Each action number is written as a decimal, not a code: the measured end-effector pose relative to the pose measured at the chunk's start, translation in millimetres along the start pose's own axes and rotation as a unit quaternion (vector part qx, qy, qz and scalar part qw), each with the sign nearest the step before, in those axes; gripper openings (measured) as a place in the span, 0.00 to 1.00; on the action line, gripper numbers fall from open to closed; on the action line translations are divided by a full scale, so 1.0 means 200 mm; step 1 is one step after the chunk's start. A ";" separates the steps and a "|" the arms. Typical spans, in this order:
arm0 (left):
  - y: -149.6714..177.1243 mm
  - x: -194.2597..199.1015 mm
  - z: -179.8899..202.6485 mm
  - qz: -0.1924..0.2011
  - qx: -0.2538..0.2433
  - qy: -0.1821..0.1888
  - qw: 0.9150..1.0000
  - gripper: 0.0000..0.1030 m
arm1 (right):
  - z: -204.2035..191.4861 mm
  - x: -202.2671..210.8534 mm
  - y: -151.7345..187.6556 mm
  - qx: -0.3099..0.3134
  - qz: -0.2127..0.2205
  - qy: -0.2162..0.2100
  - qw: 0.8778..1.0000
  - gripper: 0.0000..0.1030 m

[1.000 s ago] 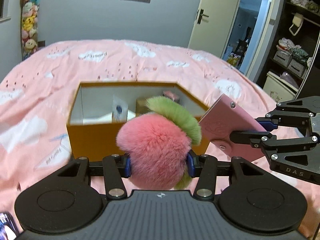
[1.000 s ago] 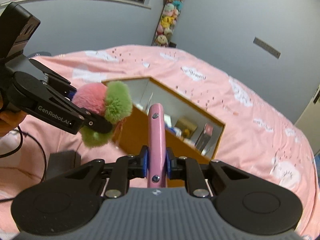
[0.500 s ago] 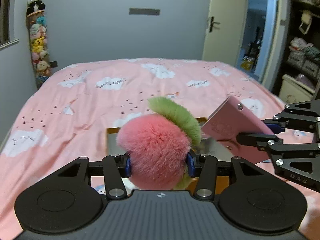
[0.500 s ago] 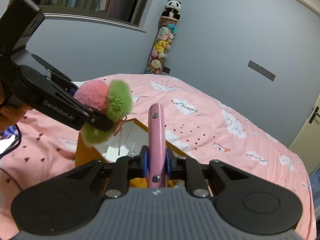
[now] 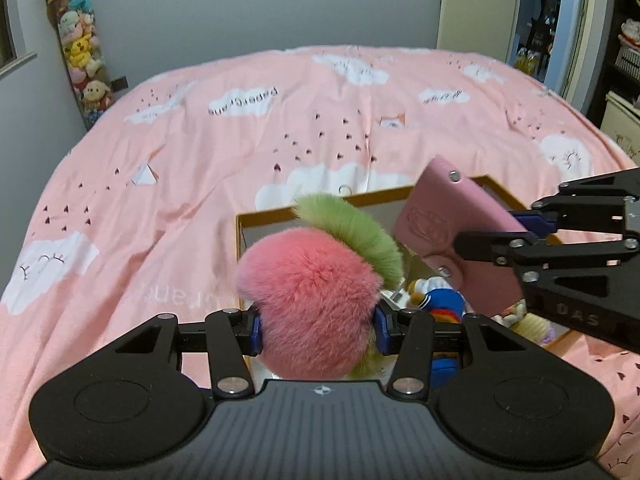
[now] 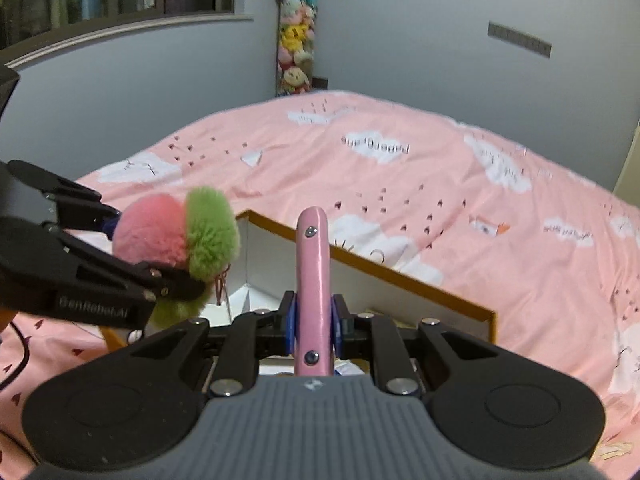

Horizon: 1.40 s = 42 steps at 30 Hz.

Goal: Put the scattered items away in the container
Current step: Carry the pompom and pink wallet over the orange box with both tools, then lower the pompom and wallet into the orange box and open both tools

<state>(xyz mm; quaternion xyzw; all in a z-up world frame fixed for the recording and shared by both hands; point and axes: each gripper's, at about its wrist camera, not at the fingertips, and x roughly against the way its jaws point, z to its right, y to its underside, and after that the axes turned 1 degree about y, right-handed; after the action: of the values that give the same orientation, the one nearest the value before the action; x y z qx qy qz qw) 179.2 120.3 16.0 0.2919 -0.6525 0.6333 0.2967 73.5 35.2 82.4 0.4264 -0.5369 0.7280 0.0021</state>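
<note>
My left gripper (image 5: 318, 326) is shut on a pink and green fluffy pompom (image 5: 312, 296) and holds it over the near left part of the orange box (image 5: 360, 200). My right gripper (image 6: 314, 324) is shut on a flat pink case with metal studs (image 6: 314, 276), held on edge above the box (image 6: 400, 276). The case also shows in the left wrist view (image 5: 452, 236) at the right, over the box. The pompom shows in the right wrist view (image 6: 176, 236) at the left. Small toys (image 5: 436, 300) lie inside the box.
The box sits on a bed with a pink cloud-print cover (image 5: 200, 160). A hanging column of plush toys (image 5: 80, 48) is on the grey wall at the left. A door (image 5: 472, 4) and shelves stand at the right.
Both grippers have moved forward and tilted down over the box, so its inside with the toys now shows below them. Both holds are unchanged.
</note>
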 end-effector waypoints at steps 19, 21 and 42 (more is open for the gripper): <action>0.00 -0.27 0.02 -0.060 -0.010 -0.014 0.998 0.56 | 0.09 -0.30 0.02 -0.106 -0.055 -0.028 0.992 0.19; 0.00 -0.29 0.03 -0.064 -0.013 -0.020 0.998 0.56 | 0.10 -0.30 0.02 -0.111 -0.056 -0.029 0.992 0.19; -0.02 -0.25 0.02 -0.054 -0.019 -0.033 0.998 0.61 | 0.12 -0.30 -0.03 -0.128 -0.043 -0.019 0.991 0.19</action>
<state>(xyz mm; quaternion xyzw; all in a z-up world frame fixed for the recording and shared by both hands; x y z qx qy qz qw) 214.5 116.3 -18.2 0.3420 -0.6571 0.5936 0.3144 128.6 45.4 51.0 0.4592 -0.6068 0.6442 0.0771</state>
